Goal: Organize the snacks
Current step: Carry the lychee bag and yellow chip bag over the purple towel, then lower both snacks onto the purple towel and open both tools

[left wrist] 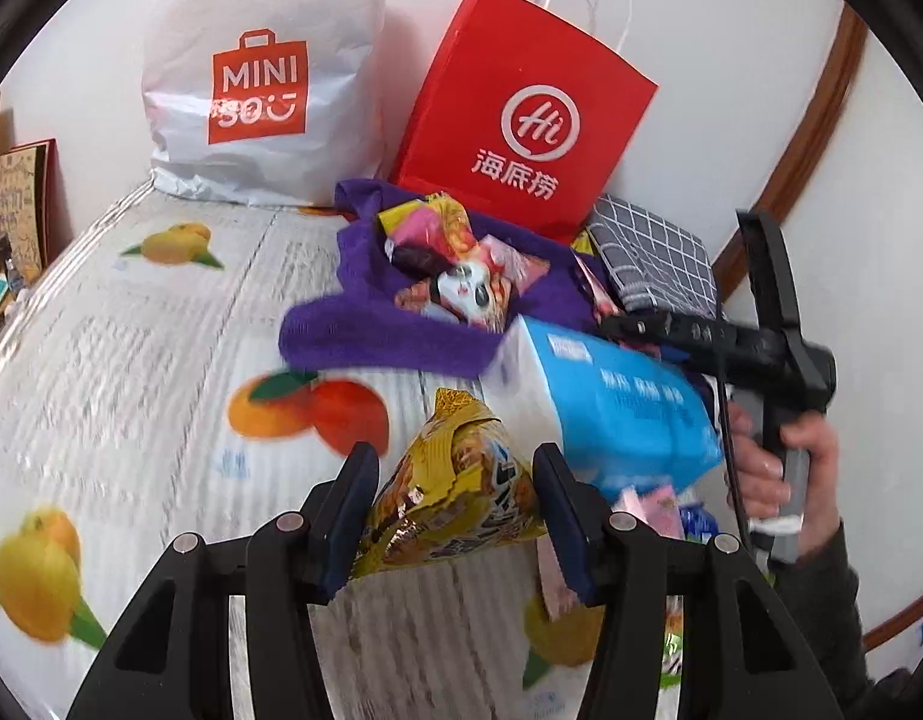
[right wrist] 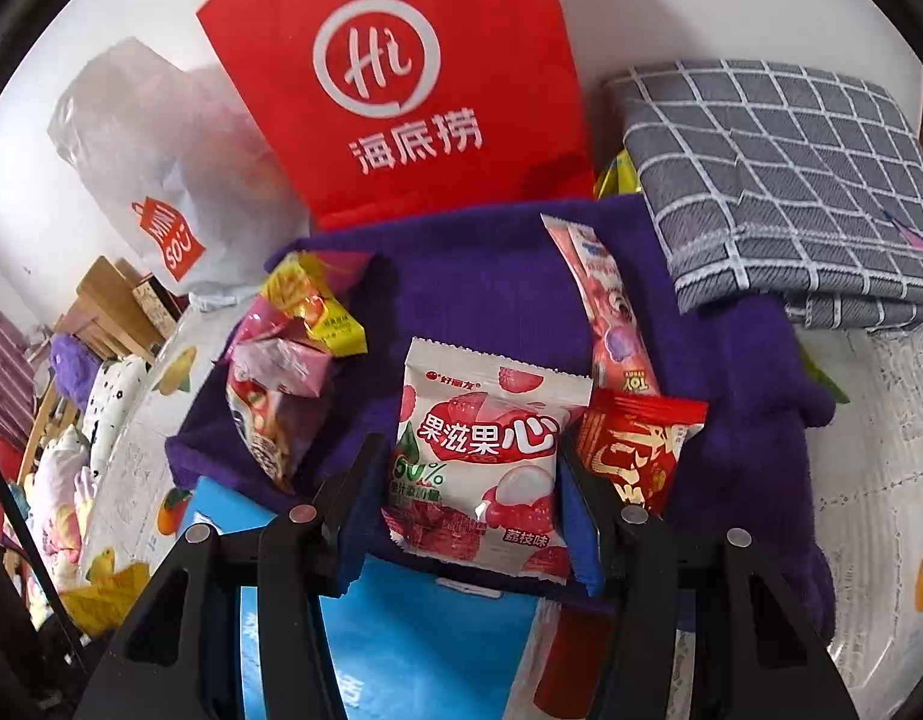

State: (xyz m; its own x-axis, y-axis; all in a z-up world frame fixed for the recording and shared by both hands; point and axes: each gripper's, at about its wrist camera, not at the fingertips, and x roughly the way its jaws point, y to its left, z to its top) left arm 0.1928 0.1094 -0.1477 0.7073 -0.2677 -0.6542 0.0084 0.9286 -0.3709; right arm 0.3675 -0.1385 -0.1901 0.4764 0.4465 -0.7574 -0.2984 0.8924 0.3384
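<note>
The bench (left wrist: pixel 161 360), wearing a white cover printed with oranges and lemons, is carrying everything. Ahead of the left claw (left wrist: pixel 455 516) a purple towel (left wrist: pixel 365 342) is lying spread on it, a blue tissue pack (left wrist: pixel 611 408) sitting just right of the claw. Beyond the towel a red paper bag (left wrist: pixel 521 120) and a white plastic bag (left wrist: pixel 257 90) are standing against the wall, a grey checked cloth (left wrist: pixel 653 252) lying to their right.

Soft, even daylight fills both views, with only faint shadows behind the red paper bag (left wrist: pixel 521 114). The fisheye lenses bend the edges and leave black corners. The patterned tabletop (left wrist: pixel 131 348) smears with motion blur; the lychee snack packet (right wrist: pixel 479 456) reads sharp.
</note>
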